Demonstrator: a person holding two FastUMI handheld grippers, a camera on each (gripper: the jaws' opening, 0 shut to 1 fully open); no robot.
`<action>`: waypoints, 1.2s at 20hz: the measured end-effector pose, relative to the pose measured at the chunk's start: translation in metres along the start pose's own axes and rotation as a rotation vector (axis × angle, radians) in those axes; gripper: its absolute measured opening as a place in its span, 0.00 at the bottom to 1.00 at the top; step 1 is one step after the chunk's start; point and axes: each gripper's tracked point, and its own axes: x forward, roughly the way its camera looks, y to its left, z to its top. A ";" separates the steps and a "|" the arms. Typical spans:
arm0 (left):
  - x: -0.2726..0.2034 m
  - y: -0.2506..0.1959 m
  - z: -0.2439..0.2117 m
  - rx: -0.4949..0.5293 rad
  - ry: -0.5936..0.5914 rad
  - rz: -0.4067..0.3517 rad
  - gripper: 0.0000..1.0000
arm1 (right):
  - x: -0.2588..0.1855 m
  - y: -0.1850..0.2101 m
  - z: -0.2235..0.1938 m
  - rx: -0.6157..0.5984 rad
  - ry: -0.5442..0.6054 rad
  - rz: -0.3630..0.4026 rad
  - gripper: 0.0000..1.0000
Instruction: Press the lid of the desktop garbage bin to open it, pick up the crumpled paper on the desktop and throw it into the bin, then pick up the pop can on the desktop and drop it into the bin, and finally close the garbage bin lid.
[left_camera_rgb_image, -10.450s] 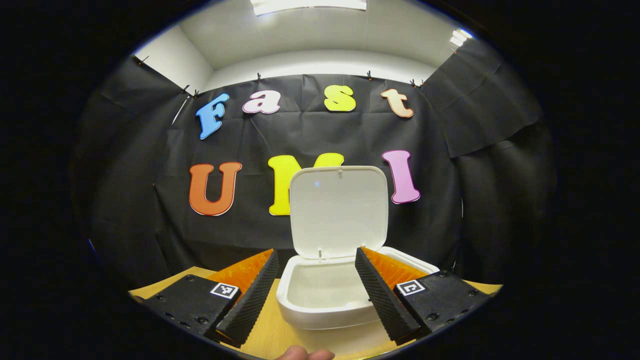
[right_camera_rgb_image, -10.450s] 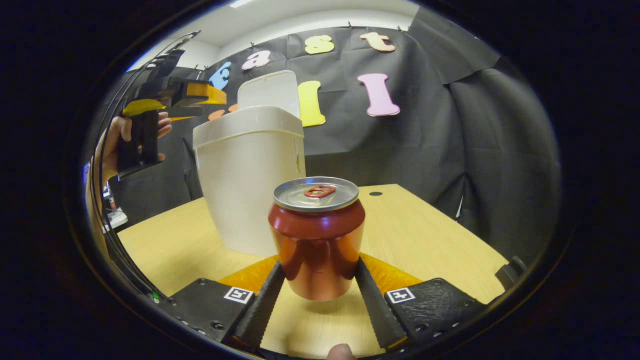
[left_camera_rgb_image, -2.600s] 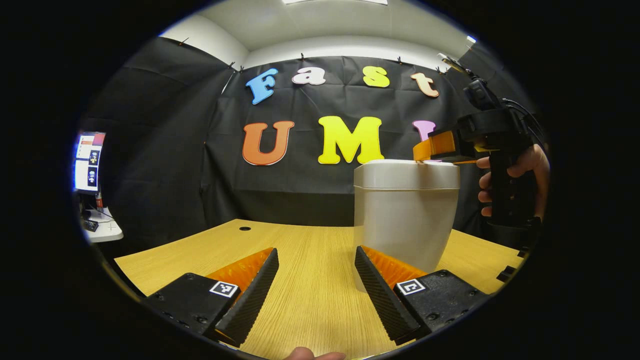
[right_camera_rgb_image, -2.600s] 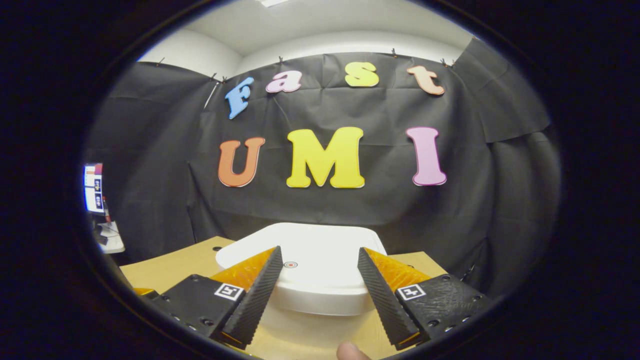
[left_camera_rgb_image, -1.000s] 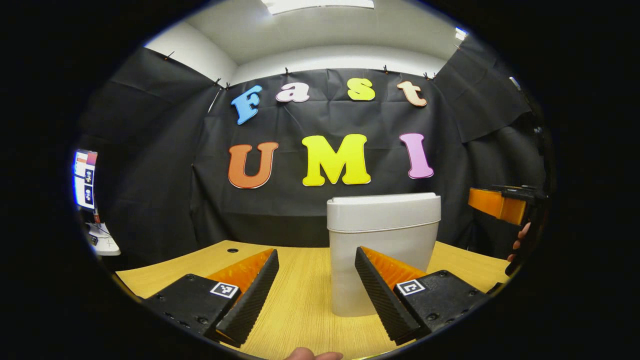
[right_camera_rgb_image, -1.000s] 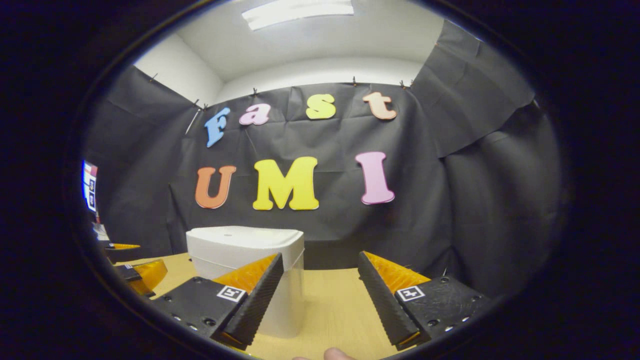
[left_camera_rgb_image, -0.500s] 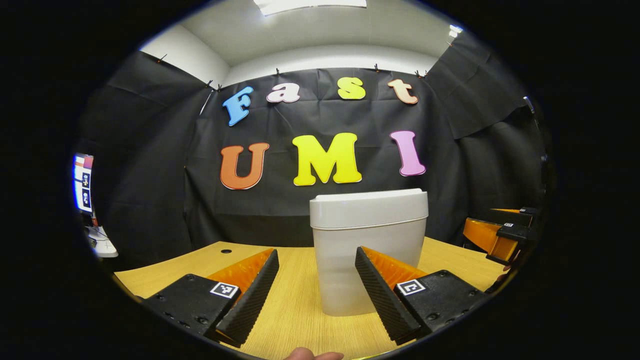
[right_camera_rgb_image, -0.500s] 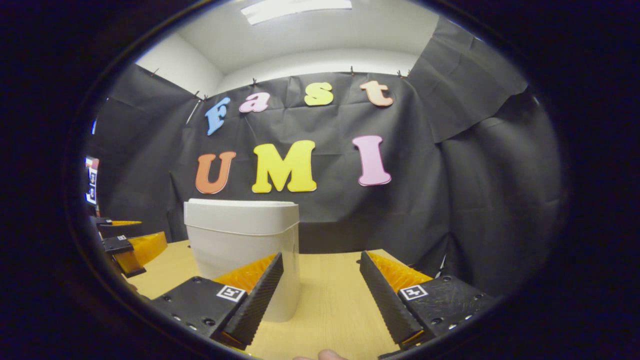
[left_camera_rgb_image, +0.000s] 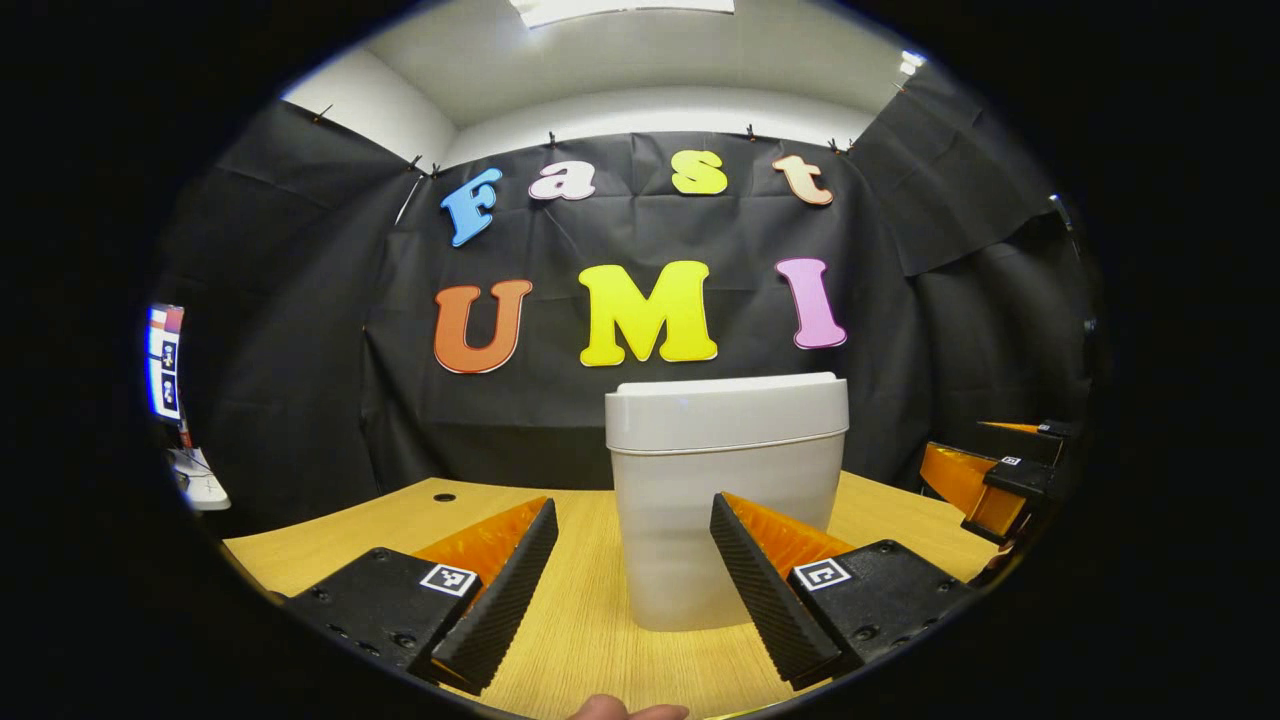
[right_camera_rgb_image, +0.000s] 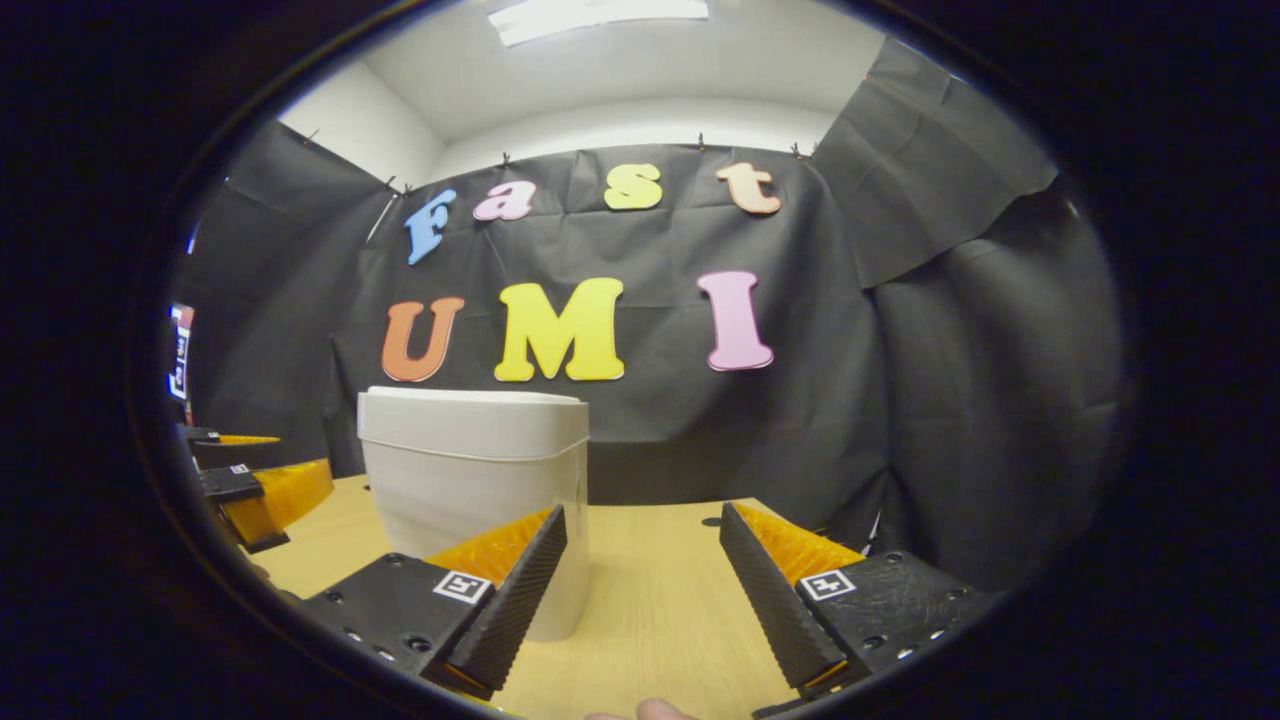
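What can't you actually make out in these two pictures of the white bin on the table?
- Inside of the white plastic desktop bin: hidden in both views by its closed lid, so whether paper or a can lies within cannot be told.
- Small screen, left gripper view: cut off at the edge, too small.
- Right gripper, left gripper view: partly cut off at the edge.

White garbage bin (left_camera_rgb_image: 727, 500) upright on the wooden desktop (left_camera_rgb_image: 590, 620), lid (left_camera_rgb_image: 727, 410) shut flat

Ribbed wedge claw (left_camera_rgb_image: 632, 520), tagged screwed mounts
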 end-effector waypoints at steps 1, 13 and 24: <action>0.001 -0.002 -0.001 -0.001 0.002 -0.001 0.99 | 0.000 0.000 0.001 0.004 0.000 0.001 0.96; 0.002 -0.001 -0.002 0.005 0.013 -0.002 0.99 | -0.002 0.008 -0.001 -0.012 -0.015 0.014 0.92; 0.003 -0.005 -0.008 -0.009 0.028 -0.007 0.99 | -0.004 0.016 -0.004 -0.029 -0.013 0.026 0.96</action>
